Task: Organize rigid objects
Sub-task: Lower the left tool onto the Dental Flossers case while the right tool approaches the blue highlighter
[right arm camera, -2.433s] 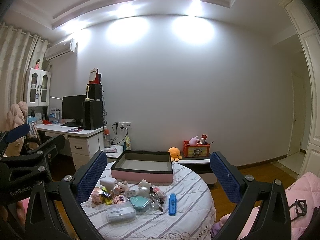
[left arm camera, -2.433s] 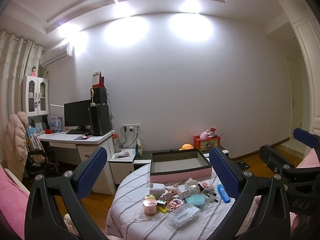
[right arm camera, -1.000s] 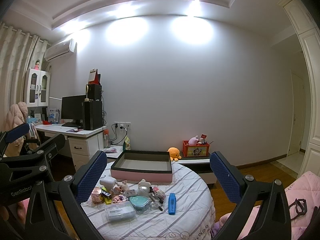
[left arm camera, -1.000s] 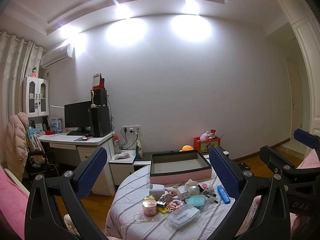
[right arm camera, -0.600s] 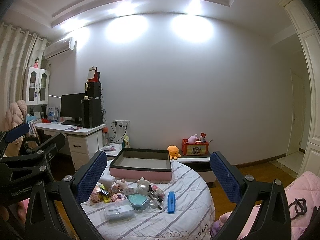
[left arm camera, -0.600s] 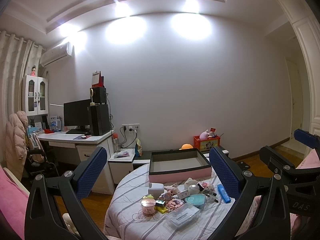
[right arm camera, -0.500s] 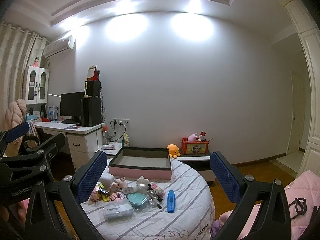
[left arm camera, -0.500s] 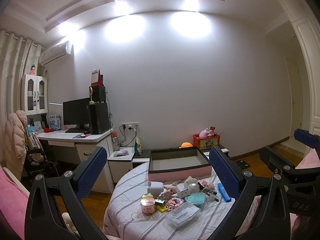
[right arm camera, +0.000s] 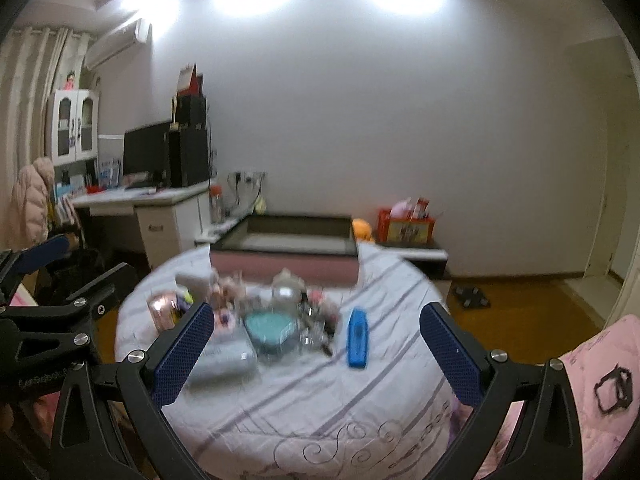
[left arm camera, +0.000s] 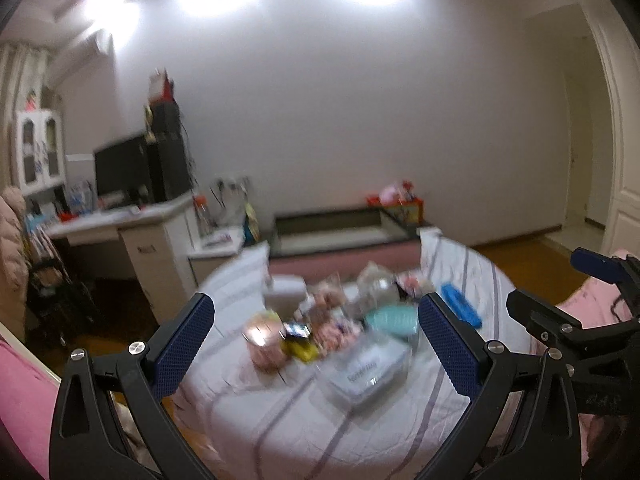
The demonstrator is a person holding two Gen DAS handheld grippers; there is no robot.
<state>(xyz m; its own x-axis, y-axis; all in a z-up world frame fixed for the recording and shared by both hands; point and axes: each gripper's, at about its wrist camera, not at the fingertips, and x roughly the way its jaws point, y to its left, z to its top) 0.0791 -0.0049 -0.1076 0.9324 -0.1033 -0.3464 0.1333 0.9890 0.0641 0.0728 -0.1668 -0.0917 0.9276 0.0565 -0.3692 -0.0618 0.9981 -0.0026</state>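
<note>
With the left gripper (left arm camera: pixel 316 336) and right gripper (right arm camera: pixel 314 338) both spread wide and empty, the blue marker (right arm camera: pixel 357 338), at 3 o'clock of the table's clutter (right arm camera: pixel 260 312), looks light, stiff and slick, best pinched mid-barrel.

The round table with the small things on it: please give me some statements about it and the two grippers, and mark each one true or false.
1. The pink box stands on the far side of the table, behind the clutter. True.
2. The blue bar lies inside the pink box. False: it lies on the cloth, right of the clutter.
3. The right gripper is shut on the teal case. False: its jaws are wide apart and hold nothing.
4. The left gripper is open and empty. True.
5. The candle jar sits at the left edge of the clutter. True.
</note>
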